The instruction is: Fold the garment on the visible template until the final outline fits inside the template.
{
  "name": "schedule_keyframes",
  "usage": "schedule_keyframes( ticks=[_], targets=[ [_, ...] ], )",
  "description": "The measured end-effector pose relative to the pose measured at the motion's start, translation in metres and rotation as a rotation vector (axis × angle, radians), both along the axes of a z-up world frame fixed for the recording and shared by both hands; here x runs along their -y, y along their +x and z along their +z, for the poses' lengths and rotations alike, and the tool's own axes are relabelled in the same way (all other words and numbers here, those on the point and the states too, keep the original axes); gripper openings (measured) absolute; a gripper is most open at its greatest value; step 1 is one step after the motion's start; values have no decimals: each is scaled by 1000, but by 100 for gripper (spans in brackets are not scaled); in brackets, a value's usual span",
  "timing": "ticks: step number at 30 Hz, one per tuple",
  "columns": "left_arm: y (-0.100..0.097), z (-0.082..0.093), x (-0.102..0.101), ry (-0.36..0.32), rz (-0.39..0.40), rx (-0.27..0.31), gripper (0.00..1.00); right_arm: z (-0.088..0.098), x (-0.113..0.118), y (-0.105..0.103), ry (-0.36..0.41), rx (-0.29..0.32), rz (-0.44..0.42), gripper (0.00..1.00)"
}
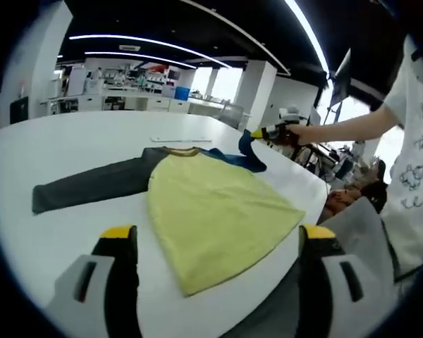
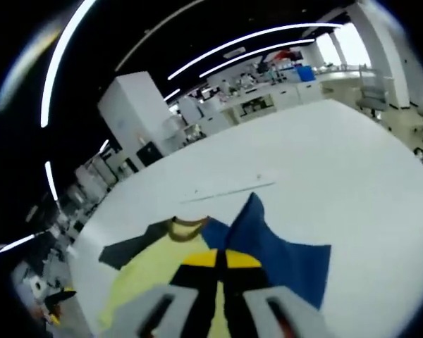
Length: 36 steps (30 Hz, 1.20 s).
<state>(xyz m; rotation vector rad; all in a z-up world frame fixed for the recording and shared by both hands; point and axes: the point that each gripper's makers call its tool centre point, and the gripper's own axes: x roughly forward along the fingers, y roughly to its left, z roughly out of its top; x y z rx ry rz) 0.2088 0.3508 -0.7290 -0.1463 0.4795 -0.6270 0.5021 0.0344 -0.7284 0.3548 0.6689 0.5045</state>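
1. yellow-bodied raglan shirt [image 1: 211, 211] lies flat on the white table [image 1: 77, 141], its grey sleeve [image 1: 92, 186] stretched out to one side and the hem hanging close to the near table edge.
2. my right gripper [image 2: 222, 259] has its jaws closed together on the blue sleeve [image 2: 282, 257], lifting it off the surface; in the left gripper view i see that right gripper [image 1: 271, 134] carried up by a person's hand [image 1: 310, 132].
3. my left gripper [image 1: 218, 243] hovers with jaws wide apart, holding nothing, just short of the hem.
4. risk: with nothing pinning the body, pulling the sleeve across could drag the whole shirt toward the edge.
5. risk: the pinch looks shallow, so the cloth may slip out mid-fold.
6. i cannot make out a template outline, so alignment is a guess.
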Motion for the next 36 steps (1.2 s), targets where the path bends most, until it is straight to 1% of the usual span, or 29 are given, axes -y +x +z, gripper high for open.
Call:
schedule_keyframes(
  ticks=[2,6,9,10,11,15,18,20,23,26,28,30,34,36],
  targets=[
    [0,-2,-5,1,-5,-3,92,1,-13,1,8,-3,7,0],
    [3,-1,-16,-19,-12,1,91,2,-45,0,10,-5,30,0],
    [8,-4,-24,-26,-23,2,91,-3,-71,0,7,-13,54,0],
    [9,-5,-26,-27,-26,5,91,-3,-75,0,6,-14,57,0],
    [11,-5,-28,-32,-27,8,91,-4,-84,1,5,-14,61,0],
    [17,-9,-35,-46,-32,9,90,-3,-114,1,27,-15,73,0],
    [22,-10,-35,-63,-36,10,90,-9,-136,-1,19,-18,81,0],
    [25,-11,-36,-70,-37,11,90,-13,-148,-1,33,-33,87,0],
    [26,-12,-34,-78,-38,11,90,-16,-161,1,27,-34,96,0],
    [27,-15,-32,-84,-41,5,90,-14,-175,0,37,-24,102,0],
    [26,-16,-31,-86,-43,-1,90,-11,-190,-1,57,-16,124,0],
    [26,-18,-31,-92,-43,-4,90,-10,-202,-3,51,-4,145,0],
    [25,-21,-31,-100,-37,-12,90,-13,-224,-12,71,-8,184,0],
    [24,-22,-29,-99,-37,-14,90,-17,-234,-17,65,-10,209,0]
  ],
)
